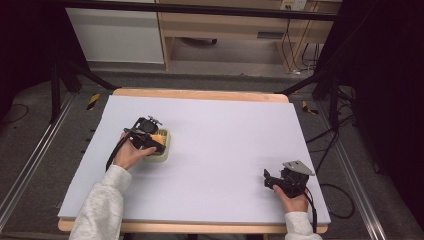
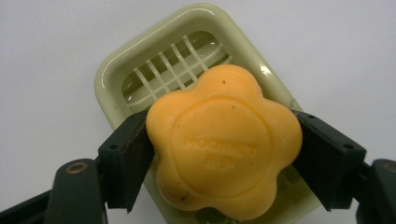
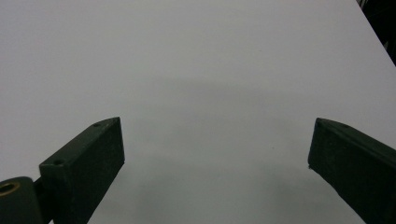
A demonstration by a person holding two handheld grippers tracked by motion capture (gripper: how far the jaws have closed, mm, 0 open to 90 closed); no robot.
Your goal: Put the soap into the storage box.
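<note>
Both jaws of the left gripper [image 2: 223, 154] pressed against opposite sides of an orange flower-shaped soap [image 2: 223, 142], which sat over a pale green slatted soap dish [image 2: 154, 60]. Whether the soap touched the dish could not be determined. Dish and soap lay on the left part of the white table [image 1: 225, 150]. Right gripper [image 3: 217, 158] was spread wide, holding nothing, above bare tabletop near the front right.
</note>
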